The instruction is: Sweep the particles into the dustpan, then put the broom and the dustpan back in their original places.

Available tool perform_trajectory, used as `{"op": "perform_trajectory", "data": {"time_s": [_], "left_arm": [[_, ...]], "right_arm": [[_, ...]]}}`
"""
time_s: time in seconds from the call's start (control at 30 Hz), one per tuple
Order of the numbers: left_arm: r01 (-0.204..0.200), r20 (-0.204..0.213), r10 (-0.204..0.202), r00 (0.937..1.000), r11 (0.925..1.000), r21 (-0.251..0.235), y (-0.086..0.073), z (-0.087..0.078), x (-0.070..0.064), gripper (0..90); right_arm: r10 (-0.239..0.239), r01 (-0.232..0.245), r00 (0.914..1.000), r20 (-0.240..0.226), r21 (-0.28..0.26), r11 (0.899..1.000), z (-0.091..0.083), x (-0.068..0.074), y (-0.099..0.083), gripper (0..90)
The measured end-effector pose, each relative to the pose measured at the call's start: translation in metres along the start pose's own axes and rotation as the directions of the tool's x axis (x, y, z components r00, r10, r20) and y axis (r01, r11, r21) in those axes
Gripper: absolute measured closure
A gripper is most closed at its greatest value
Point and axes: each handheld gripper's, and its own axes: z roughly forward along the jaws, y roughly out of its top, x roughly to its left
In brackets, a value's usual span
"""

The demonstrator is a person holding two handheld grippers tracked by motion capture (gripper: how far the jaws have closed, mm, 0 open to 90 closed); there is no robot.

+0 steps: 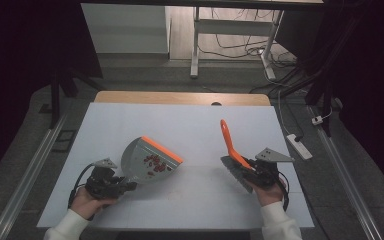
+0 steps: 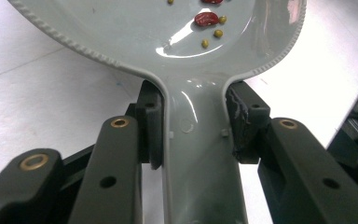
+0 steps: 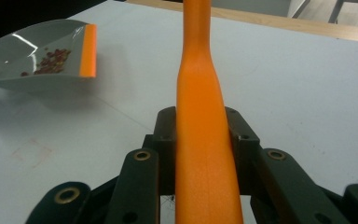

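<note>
Dustpan: grey plastic dustpan with an orange front lip [image 1: 147, 161], held off the white table [image 1: 190, 130], its handle pinched between the fingers of the left gripper [image 1: 111, 184].
Left gripper fingers [image 2: 150, 123]: clamped on both sides of the grey handle just below the pan.
Beans: red beans and small yellow-green ones [image 2: 207, 19] lie in the pan, beyond the fingers.
Brush: orange-handled brush with dark bristles [image 1: 230, 145], handle running away from the right gripper [image 1: 260, 172].
Right gripper fingers [image 3: 242, 140]: closed on the orange handle.

White-covered table [image 1: 190, 125], wooden far edge
</note>
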Motion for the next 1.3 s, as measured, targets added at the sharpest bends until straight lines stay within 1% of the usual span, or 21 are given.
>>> {"op": "perform_trajectory", "data": {"time_s": [0.03,0.13,0.27,0.37,0.5,0.67,0.73,0.83,0.97,1.03,1.13,1.23,1.3], "left_arm": [[0.012,-0.004,-0.012,0.9999,0.9999,-0.007,0.000,0.000,0.000,61.9],[0.031,-0.015,-0.031,0.9994,0.9992,-0.026,0.000,0.000,-0.001,61.9],[0.041,-0.026,-0.042,0.9988,0.9985,-0.037,0.000,0.001,-0.002,61.9],[0.052,-0.026,-0.053,0.9982,0.9978,-0.039,0.001,0.001,-0.001,61.9],[0.055,-0.038,-0.057,0.9976,0.9977,-0.039,0.000,0.000,-0.002,61.9],[0.070,-0.049,-0.073,0.9961,0.9958,-0.058,-0.002,-0.003,-0.003,61.9],[0.078,-0.060,-0.082,0.9948,0.9947,-0.067,-0.003,-0.003,-0.004,61.9],[0.097,-0.076,-0.104,0.9917,0.9918,-0.082,-0.005,-0.004,-0.005,61.9],[0.123,-0.094,-0.133,0.9867,0.9874,-0.099,-0.009,-0.005,-0.006,61.9],[0.134,-0.106,-0.145,0.9837,0.9849,-0.109,-0.011,-0.005,-0.006,61.9],[0.152,-0.121,-0.167,0.9785,0.9805,-0.124,-0.012,-0.006,-0.006,61.9],[0.175,-0.137,-0.194,0.9714,0.9747,-0.140,-0.014,-0.006,-0.006,61.8],[0.189,-0.147,-0.211,0.9665,0.9706,-0.149,-0.016,-0.006,-0.005,61.9]], "right_arm": [[-0.002,0.002,1.0000,-0.005,0.002,1.000,-0.001,0.000,-0.001,70.5],[-0.014,0.014,0.9998,-0.013,0.011,1.000,-0.002,0.000,-0.002,70.5],[-0.026,0.026,0.9993,-0.027,0.018,0.999,-0.003,0.001,-0.002,70.5],[-0.039,0.039,0.9987,-0.032,0.021,0.999,-0.003,0.002,-0.002,70.5],[-0.038,0.039,0.9986,-0.036,0.022,0.999,-0.003,0.002,-0.001,70.5],[-0.036,0.037,0.9982,-0.047,0.026,0.999,-0.005,0.004,-0.002,70.5],[-0.031,0.033,0.9981,-0.053,0.032,0.999,-0.007,0.005,-0.002,70.5],[-0.018,0.021,0.9976,-0.067,0.038,0.999,-0.008,0.004,-0.003,70.5],[0.007,-0.004,0.9973,-0.073,0.053,0.999,-0.008,0.003,-0.004,70.5],[0.016,-0.012,0.9974,-0.070,0.063,0.998,-0.008,0.005,-0.005,70.5],[0.027,-0.021,0.9963,-0.081,0.068,0.997,-0.007,0.007,-0.007,70.4],[0.028,-0.022,0.9959,-0.086,0.074,0.997,-0.007,0.008,-0.008,70.5],[0.042,-0.035,0.9952,-0.089,0.074,0.997,-0.007,0.008,-0.008,70.5]]}}
